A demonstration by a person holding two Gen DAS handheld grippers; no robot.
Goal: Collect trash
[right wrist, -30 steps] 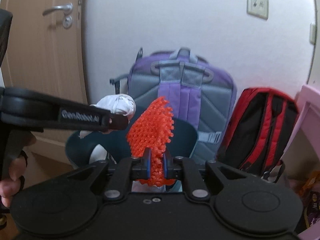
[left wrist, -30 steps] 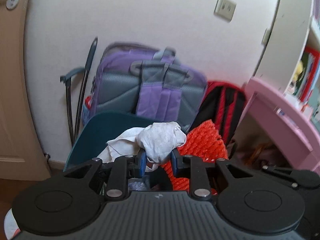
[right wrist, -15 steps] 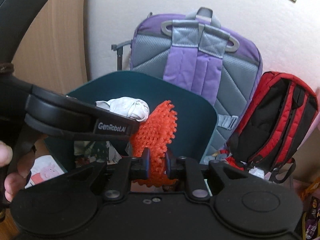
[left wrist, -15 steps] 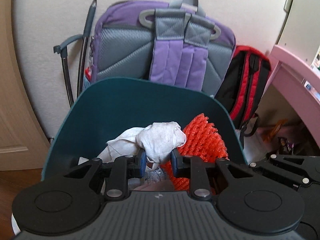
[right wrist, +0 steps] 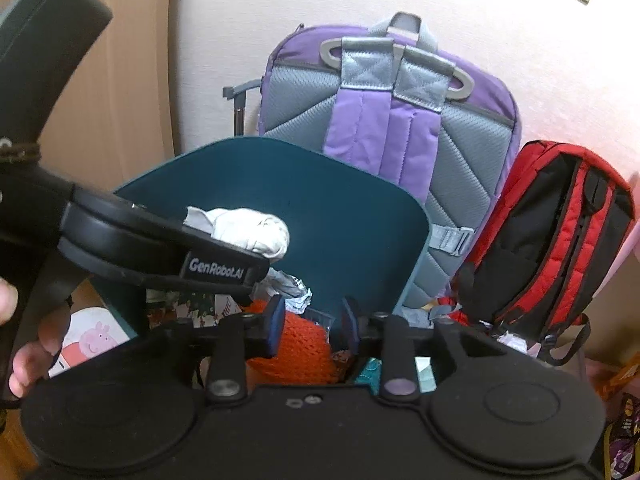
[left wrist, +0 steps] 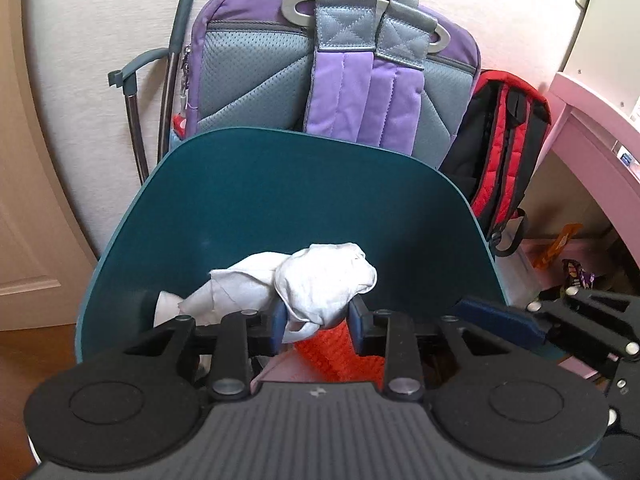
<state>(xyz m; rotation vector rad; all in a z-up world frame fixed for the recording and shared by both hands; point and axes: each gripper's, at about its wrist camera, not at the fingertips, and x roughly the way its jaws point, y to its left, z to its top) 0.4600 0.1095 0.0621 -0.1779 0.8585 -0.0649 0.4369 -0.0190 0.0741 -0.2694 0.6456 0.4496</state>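
Trash is seen gathered over and inside a teal bin (left wrist: pixel 280 200) that stands on the floor against a white wall, with a purple and grey backpack (left wrist: pixel 340 60) propped upright just behind its back rim and a red and black backpack (left wrist: pixel 504 140) leaning beside that one. A crumpled white tissue (left wrist: pixel 320 288) is held between the blue pads of the left gripper (left wrist: pixel 318 322), above the bin's opening and near its front edge; the jaws have just been opening a little, yet the wad is still pressed between them. An orange knitted scrap (right wrist: pixel 300 348) is seen lying inside the bin, on other wrappers and paper, below the right gripper (right wrist: pixel 310 324). The right gripper's jaws have just been opening and now stand apart, with a clear gap at the right pad; whether the left pad still touches the scrap cannot be told. A hand (right wrist: pixel 28 344) is visible at the left edge of the right wrist view, on the handle of the left gripper. A grey metal handle (left wrist: pixel 136 92) is leaned on the wall beside the purple backpack, and a pink shelf (left wrist: pixel 592 148) is seen at the right.
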